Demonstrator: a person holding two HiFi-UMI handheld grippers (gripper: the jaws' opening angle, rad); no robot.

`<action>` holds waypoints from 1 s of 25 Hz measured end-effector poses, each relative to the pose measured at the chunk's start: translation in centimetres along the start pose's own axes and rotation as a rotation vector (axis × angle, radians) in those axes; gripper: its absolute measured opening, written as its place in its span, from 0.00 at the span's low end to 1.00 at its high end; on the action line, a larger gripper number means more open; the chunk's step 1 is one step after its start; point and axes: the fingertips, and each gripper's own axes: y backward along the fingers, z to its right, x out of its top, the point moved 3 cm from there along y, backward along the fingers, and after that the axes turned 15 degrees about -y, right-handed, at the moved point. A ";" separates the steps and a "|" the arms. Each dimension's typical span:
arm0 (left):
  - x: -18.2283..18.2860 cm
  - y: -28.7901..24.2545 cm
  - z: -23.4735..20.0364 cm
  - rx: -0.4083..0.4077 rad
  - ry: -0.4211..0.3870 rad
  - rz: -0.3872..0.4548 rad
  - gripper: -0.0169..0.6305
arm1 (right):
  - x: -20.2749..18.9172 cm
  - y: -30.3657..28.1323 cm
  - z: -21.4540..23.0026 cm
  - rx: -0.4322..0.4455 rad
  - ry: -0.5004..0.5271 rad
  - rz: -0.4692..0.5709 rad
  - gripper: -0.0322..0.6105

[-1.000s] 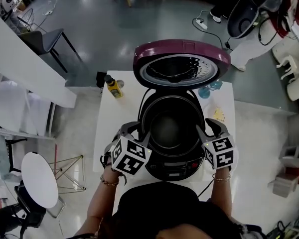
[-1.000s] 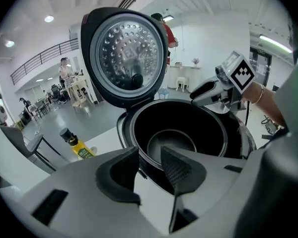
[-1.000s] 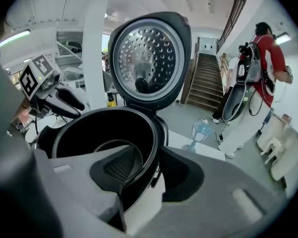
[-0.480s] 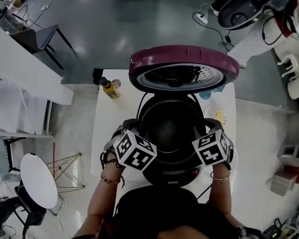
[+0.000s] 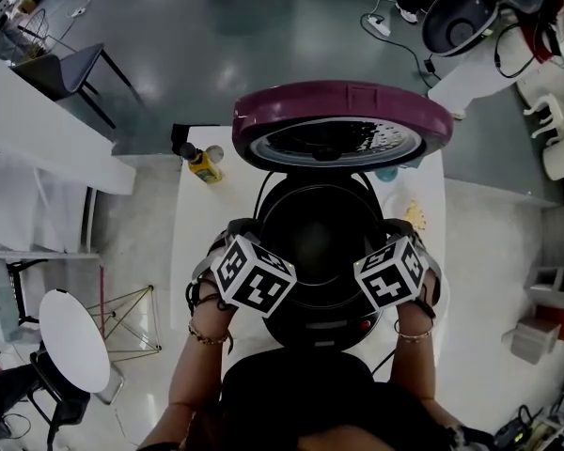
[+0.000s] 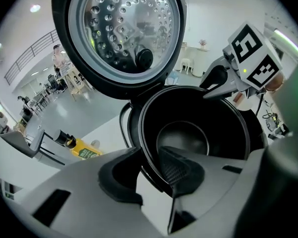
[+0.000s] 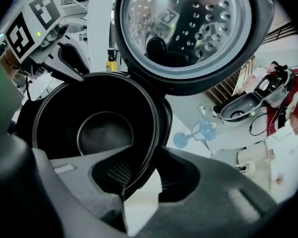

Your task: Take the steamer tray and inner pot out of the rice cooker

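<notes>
Glossy grey floor (image 5: 216, 45) all round, with a white desk (image 5: 193, 252) in the middle of it. On the desk, a dark rice cooker (image 5: 320, 325), its maroon lid (image 5: 291, 97) swung up and back, baring the perforated metal plate (image 6: 124, 29) on the underside.

Seated in the cooker body, a black insert (image 5: 320, 238) with a thin rim and a small round floor (inner pot, or a tray resting in it: too dark to tell).

At the insert's left edge, the left tool (image 6: 150, 155), pointing steeply down and straddling the rim: one jaw inside against the wall, the other outside. Jaws just been closing, pinched on the rim with no gap showing at the tips. At the opposite edge, the right tool (image 7: 148, 157), in the same posture, one jaw within and one without, likewise just been closing and clamped on the rim.

Behind the cooker to the left, a yellow bottle (image 5: 203, 165) with a dark cap, upright on the desk. Behind to the right, a blue stemmed glass (image 7: 207, 128). Off the desk, at upper left of the head view, a dark chair (image 5: 70, 69) on the floor.
</notes>
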 end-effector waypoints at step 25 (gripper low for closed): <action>0.4 3.9 -0.5 -0.015 0.246 0.173 0.10 | 0.9 4.6 1.2 0.088 -0.249 0.276 0.15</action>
